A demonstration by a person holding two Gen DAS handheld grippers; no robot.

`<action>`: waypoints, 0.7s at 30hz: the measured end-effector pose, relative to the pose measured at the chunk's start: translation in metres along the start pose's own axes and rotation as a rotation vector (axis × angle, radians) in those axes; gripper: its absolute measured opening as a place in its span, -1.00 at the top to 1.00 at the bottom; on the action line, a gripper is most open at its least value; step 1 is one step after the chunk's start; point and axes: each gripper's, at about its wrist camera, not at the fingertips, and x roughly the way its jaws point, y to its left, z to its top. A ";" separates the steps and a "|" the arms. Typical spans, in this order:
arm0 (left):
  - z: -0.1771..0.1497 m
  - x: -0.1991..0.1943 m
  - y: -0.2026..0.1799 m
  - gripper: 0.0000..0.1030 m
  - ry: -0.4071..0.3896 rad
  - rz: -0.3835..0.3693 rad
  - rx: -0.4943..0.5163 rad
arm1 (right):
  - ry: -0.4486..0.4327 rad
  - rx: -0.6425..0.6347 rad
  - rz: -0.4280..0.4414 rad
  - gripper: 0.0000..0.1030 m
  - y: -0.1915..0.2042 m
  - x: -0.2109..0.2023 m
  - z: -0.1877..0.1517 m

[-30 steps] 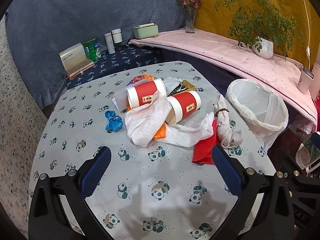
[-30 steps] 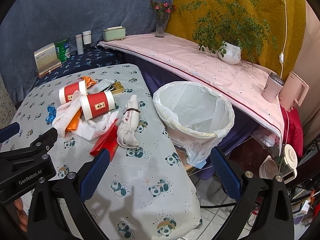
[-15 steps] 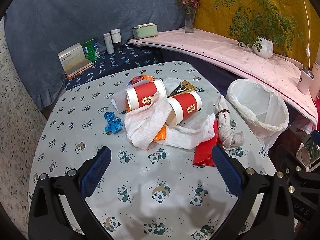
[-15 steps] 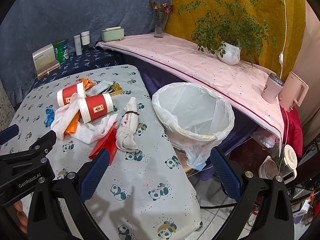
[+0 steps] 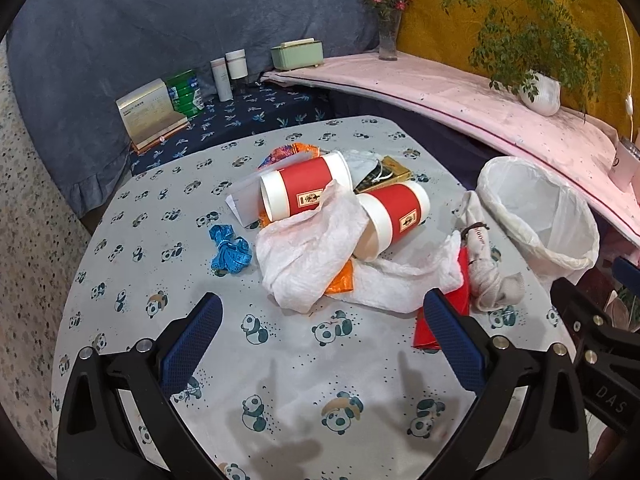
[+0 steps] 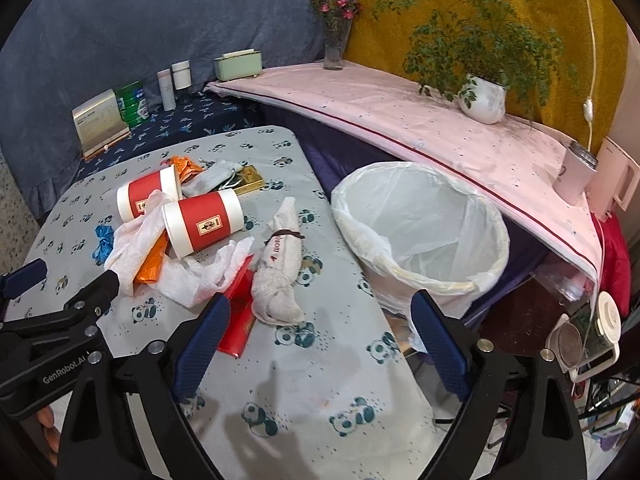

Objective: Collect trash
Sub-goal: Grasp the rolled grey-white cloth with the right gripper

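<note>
Left wrist view: a table (image 5: 280,360) under a grey cloth printed with pandas fills the frame, with blue and mustard drapes behind it. The trash lies heaped toward the far edge: two red paper cups (image 5: 304,194) on their sides, crumpled white tissue (image 5: 308,252), one blue wrapper (image 5: 230,248), an orange wrapper (image 5: 340,280) and a red packet (image 5: 432,328). The left gripper (image 5: 320,320) hovers over bare cloth at the near edge, jaws wide apart, nothing between them.

Right wrist view: one bin (image 6: 424,240) lined with a white bag stands just off the table's right edge, below a pink-covered shelf (image 6: 400,120) bearing one potted plant (image 6: 484,98). A tied cloth bundle (image 6: 280,264) lies near that edge. The right gripper (image 6: 320,320) has just been closing slightly; its jaws are still wide and hold nothing.
</note>
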 end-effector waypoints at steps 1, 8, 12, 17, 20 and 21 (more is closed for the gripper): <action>0.000 0.004 0.001 -0.87 0.005 0.004 0.003 | 0.001 -0.004 0.006 -0.65 0.003 0.005 0.001; 0.002 0.028 0.012 -0.87 0.039 0.014 -0.013 | 0.045 -0.008 0.042 -0.27 0.017 0.040 0.004; 0.006 0.038 0.018 -0.87 0.043 0.013 -0.016 | 0.073 -0.011 0.053 -0.06 0.022 0.058 0.002; 0.009 0.049 0.026 -0.87 0.045 0.015 -0.032 | 0.109 -0.008 0.066 0.02 0.027 0.076 -0.001; 0.010 0.053 0.029 -0.86 0.046 0.017 -0.035 | 0.129 -0.015 0.067 0.16 0.031 0.086 -0.004; 0.011 0.054 0.030 -0.87 0.047 0.016 -0.038 | 0.136 -0.015 0.069 0.23 0.032 0.089 -0.004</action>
